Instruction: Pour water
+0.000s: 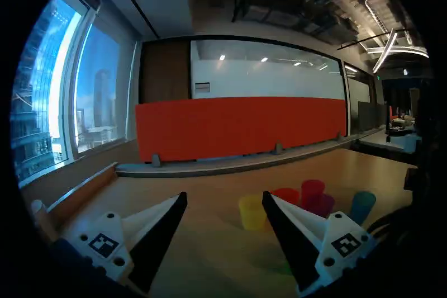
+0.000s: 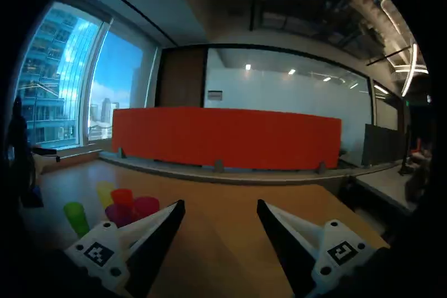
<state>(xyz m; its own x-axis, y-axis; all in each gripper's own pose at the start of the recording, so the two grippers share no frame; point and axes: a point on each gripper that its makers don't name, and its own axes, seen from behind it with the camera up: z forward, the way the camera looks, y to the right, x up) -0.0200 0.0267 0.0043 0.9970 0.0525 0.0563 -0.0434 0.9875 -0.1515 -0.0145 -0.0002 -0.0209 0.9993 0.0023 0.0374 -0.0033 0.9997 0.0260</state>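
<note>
A: Where're the cups?
B: Coloured plastic cups [image 1: 252, 212] clustered on the wooden table [image 1: 346, 169], just ahead of left gripper [image 1: 223, 194], off to the left of right gripper [image 2: 219, 203]. Both w/ fingers apart, empty.
A: Step?
B: Pre-grasp, I'd say. Next: close on one cup; can't tell which has water.

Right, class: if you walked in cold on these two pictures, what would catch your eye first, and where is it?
The long orange-red panel standing along the far edge of the wooden desk dominates both views. Next come the bright plastic cups clustered on the desk, and the tall windows at the left, showing towers outside.
</note>
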